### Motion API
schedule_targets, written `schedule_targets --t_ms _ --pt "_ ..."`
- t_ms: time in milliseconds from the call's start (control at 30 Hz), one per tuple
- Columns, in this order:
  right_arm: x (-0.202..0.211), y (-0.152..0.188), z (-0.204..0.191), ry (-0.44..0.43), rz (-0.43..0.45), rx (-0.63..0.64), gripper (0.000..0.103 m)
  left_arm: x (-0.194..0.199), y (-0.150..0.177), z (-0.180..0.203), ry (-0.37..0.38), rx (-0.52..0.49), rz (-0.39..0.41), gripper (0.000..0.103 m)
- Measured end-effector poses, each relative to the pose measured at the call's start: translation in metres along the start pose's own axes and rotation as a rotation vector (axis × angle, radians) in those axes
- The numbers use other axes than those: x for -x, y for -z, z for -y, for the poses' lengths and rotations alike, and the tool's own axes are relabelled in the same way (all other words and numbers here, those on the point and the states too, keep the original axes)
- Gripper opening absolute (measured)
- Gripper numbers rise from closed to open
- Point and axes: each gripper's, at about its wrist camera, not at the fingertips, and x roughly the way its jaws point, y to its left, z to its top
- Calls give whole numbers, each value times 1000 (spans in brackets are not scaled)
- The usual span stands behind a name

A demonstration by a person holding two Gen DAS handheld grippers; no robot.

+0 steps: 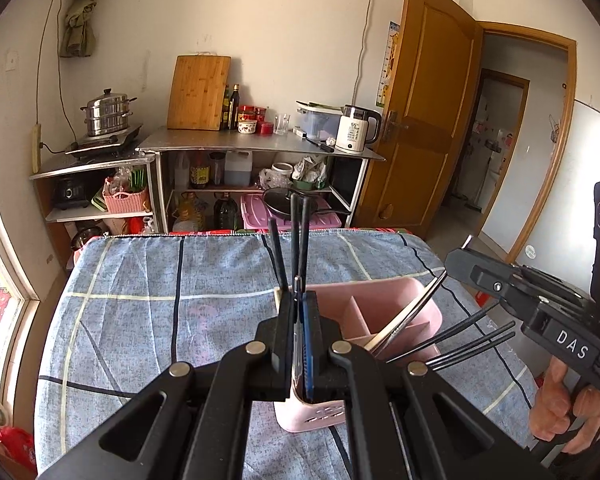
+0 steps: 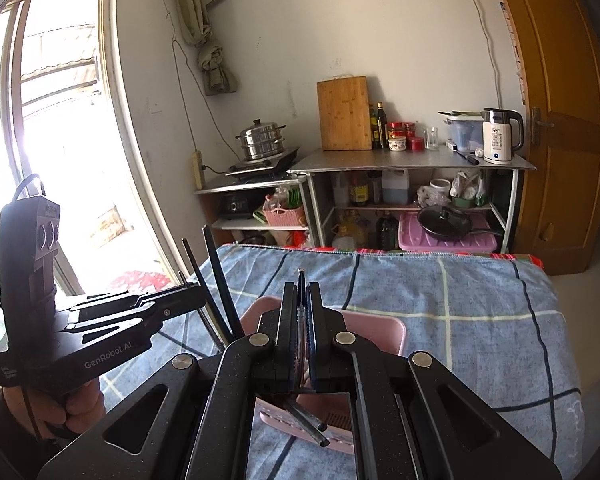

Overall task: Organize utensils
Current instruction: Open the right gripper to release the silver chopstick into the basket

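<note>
Left tongs (image 1: 300, 312) clamp thin black chopsticks (image 1: 290, 248), tips up, directly over the pink plastic divided utensil caddy (image 1: 380, 304) on the blue plaid counter (image 1: 140, 320). Right tongs (image 2: 300, 308), just beside them, pinch a slim metal utensil (image 2: 300, 292) above the same caddy. Step: loading. Next: tilt, lower each into a compartment, release.

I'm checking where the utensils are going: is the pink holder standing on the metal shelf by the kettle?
No, the pink holder stands on the blue checked cloth of the near table, while the kettle sits on the far metal shelf.
</note>
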Motion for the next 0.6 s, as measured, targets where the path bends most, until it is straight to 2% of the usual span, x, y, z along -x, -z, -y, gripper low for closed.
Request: schedule_targets --t_ms 267,433,600 --pt "0 5 1 13 -25 8 6 4 8 3 -7 -6 -9 6" --pt "12 5 1 18 -12 10 10 18 9 4 -17 -7 10 20" --pt "36 7 -1 18 20 22 11 44 15 10 -17 -10 53 25"
